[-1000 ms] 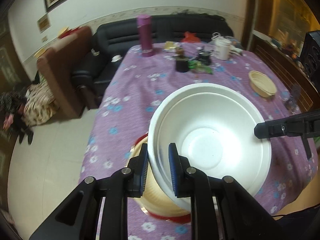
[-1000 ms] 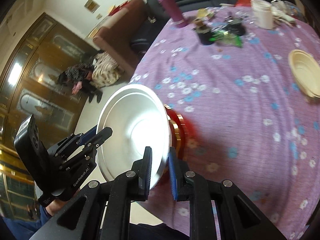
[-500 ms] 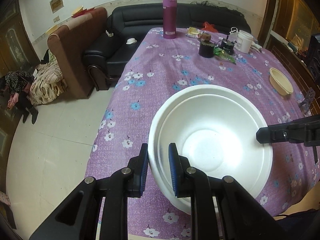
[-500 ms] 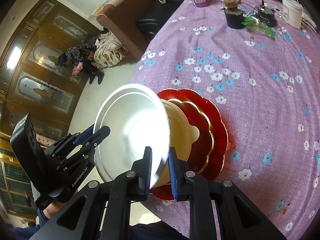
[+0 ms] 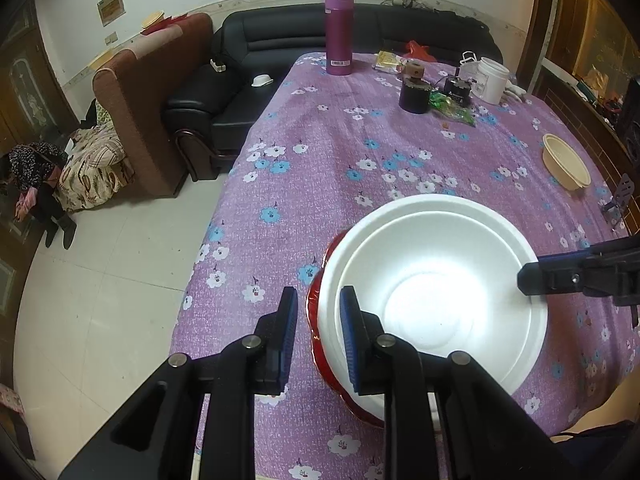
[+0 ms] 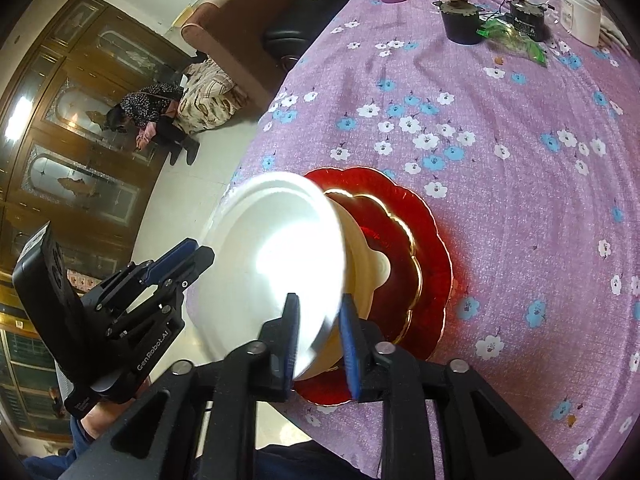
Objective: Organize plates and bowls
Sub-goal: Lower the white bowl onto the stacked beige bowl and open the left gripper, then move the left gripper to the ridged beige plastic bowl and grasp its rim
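Note:
A large white bowl sits nested on a cream bowl, which rests on stacked red plates with gold rims near the table's front edge. In the left wrist view a sliver of the red plate shows beside the bowl. My left gripper straddles the bowl's left rim. Its jaws are opening, and the outer pad stands off the rim. My right gripper straddles the opposite rim, its jaws also opening with a gap around the rim. One of the right gripper's fingers shows over the bowl's right rim.
A small cream bowl lies at the table's right side. At the far end stand a purple flask, a dark jar and a white tub. Beyond the table's left edge are a black sofa, a brown armchair and a seated person.
Both grippers carried the white bowl over and down onto the cream bowl and red plates. Since half a second ago, both pairs of jaws have spread apart around the rim.

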